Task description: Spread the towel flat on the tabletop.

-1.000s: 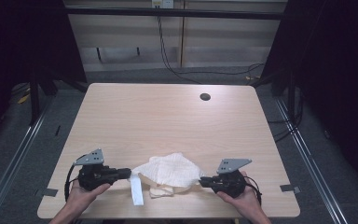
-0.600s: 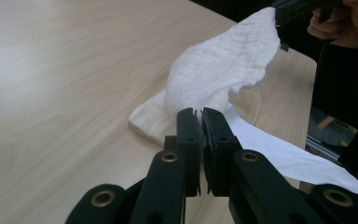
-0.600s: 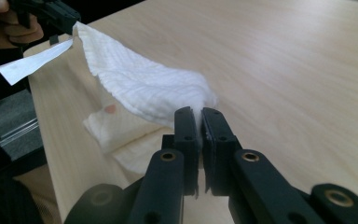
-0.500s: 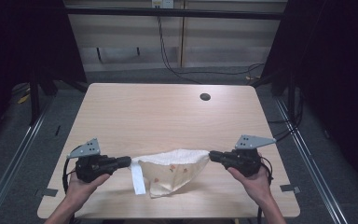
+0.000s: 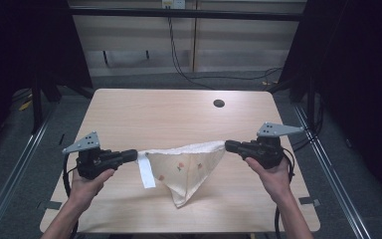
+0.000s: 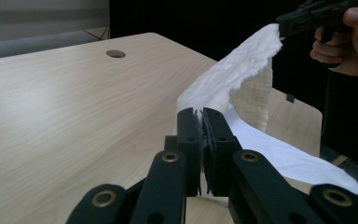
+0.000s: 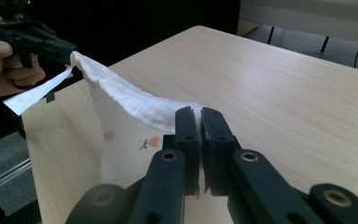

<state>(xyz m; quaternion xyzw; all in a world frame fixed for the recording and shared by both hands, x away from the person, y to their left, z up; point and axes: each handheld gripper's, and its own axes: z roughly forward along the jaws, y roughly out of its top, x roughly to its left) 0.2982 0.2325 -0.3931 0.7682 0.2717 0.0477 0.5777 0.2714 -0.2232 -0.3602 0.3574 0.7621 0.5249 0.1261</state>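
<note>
My left claw [image 5: 132,156] is clamped on one corner of the cloth [image 5: 186,167], its black jaws pressed together with only the fabric between them. My right claw [image 5: 230,146] pinches the opposite corner the same way. The cloth hangs stretched between the two claws, its top edge a thick, fluffy white terry hem running nearly straight from one to the other. Below that edge it falls to a soft triangle whose tip reaches down toward the tabletop [image 5: 169,114]; whether the tip touches I cannot tell. The hanging face is smoother, cream, with small faded flower prints. Just beside my left claw a flat white tag [image 5: 145,171] dangles, thin and strip-shaped. Beyond the cloth the tabletop is pale wood grain, matte, with rounded corners and a dark round hole [image 5: 219,103] well past my right claw. From my left claw's own view the cloth's lower part is cut off by the jaws.
</note>
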